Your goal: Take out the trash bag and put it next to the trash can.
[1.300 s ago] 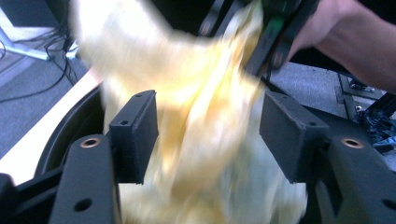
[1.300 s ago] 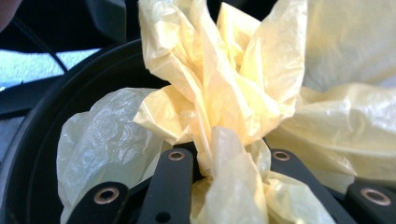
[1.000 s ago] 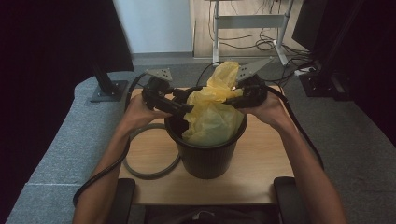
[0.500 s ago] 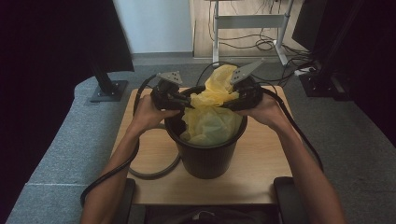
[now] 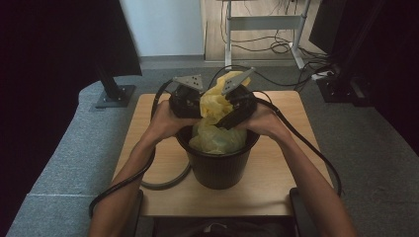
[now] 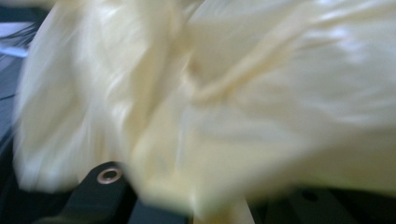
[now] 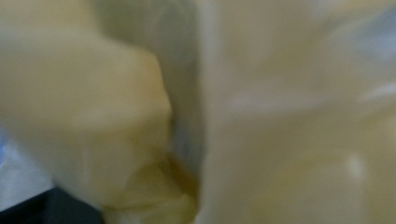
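Bag (image 5: 217,106) yellow, bunched above black bin (image 5: 217,165), lower part inside it; bin on counter (image 5: 276,192). Left gripper (image 5: 195,103) clamped on bag's left side. Right gripper (image 5: 228,109) jaws just opening, bag between them (grip unclear, view blurred). Grippers close together over bin.

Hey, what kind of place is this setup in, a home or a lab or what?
Probably an office or lab workspace. A small wooden table stands on grey carpet, loose cables lie beneath a metal desk frame, and a monitor stand sits nearby.
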Tool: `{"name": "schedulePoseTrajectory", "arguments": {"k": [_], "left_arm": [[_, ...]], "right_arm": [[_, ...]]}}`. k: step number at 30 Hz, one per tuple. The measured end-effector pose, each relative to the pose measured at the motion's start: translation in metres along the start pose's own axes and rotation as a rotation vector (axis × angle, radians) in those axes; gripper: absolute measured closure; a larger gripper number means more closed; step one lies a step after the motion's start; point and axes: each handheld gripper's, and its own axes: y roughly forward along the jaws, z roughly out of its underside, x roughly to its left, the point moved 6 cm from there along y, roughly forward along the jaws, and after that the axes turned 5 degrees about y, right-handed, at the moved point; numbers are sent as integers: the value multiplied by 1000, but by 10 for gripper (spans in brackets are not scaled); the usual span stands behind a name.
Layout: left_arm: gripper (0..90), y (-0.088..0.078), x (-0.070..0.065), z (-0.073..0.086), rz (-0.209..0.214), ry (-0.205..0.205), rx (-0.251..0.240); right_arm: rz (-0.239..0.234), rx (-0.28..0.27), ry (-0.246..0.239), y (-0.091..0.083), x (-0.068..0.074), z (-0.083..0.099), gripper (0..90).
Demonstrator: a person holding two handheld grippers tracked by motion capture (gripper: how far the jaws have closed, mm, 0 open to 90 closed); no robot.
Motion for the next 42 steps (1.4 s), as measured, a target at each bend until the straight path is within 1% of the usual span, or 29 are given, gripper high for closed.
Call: {"name": "schedulePoseTrajectory", "arguments": {"k": [1, 2, 3, 5, 6, 8, 10, 12, 13, 14, 18, 21, 22, 23, 25, 27, 28, 29, 30, 31, 32, 33, 34, 35, 36, 38, 39, 40, 42], "left_arm": [[839, 1, -1, -1, -9, 5, 7], [817, 0, -1, -1, -15, 3, 8], [781, -2, 0, -1, -26, -4, -3], [634, -10, 3, 0, -22, -39, -42], [569, -14, 5, 1, -26, -56, -61], [468, -25, 9, 6, -42, -81, -77], [412, -34, 11, 15, -45, -109, -85], [399, -37, 13, 25, -41, -128, -81], [392, -37, 13, 29, -38, -133, -78], [389, -35, 13, 34, -20, -136, -65], [398, -20, 12, 45, -8, -129, 2], [472, -8, 12, 45, 2, -126, 33], [519, -4, 11, 44, 2, -124, 46], [616, -2, 11, 42, -6, -115, 54], [761, 0, 10, 37, -17, -91, 59], [824, 0, 10, 34, -37, -79, 61], [849, -2, 10, 29, -51, -65, 49], [853, -2, 9, 26, -49, -67, 37], [855, -2, 9, 26, -49, -67, 37], [855, -2, 9, 23, -45, -69, 26], [857, 1, 7, 18, -28, -55, 14], [858, 1, 7, 18, -28, -55, 14], [858, 5, 2, 11, 2, -46, -4], [858, 7, -1, 9, 5, -35, -6], [856, 7, -3, 7, 9, -24, -3], [828, 4, -5, 7, 11, -22, -8], [783, 1, -5, 8, 6, -29, -17], [719, -3, -4, 8, -1, -40, -29], [556, -12, -1, 11, -16, -79, -57]], "right_arm": [[-9, 14, -15, 2, 2, 1, 406], [-14, 25, -20, 2, 3, 2, 535], [-11, 29, -32, 1, 3, 4, 612], [-17, 23, -41, -1, 2, 7, 762], [-15, 13, -38, -4, 1, 8, 790], [-19, -1, -35, -10, -2, 11, 804], [-1, -15, -27, -18, -5, 15, 804], [4, -38, -12, -26, -8, 17, 804], [5, -54, -6, -31, -8, 18, 804], [6, -61, -1, -33, -9, 19, 804], [-1, -97, 10, -42, -10, 19, 803], [-17, -117, 12, -43, -9, 17, 801], [-22, -120, 15, -43, -9, 16, 799], [-30, -121, 18, -41, -7, 16, 795], [-46, -108, 18, -36, -5, 16, 782], [-49, -90, 23, -31, -3, 16, 758], [-26, -56, 17, -26, -5, 16, 677], [-18, -23, 24, -23, -5, 17, 572], [-18, -23, 24, -23, -5, 17, 572], [-24, -4, 34, -19, -4, 16, 476], [-28, 28, 42, -9, -2, 15, 331], [-23, 39, 39, -4, -1, 13, 297], [-29, 46, 38, 0, 1, 12, 289], [-42, 61, 34, 5, 3, 11, 307], [-44, 82, 15, 9, 5, 12, 362], [-43, 118, -17, 12, 8, 14, 531], [-36, 116, -23, 11, 8, 14, 620], [-33, 111, -19, 9, 7, 14, 674], [-26, 103, -20, 7, 6, 14, 735]]}}
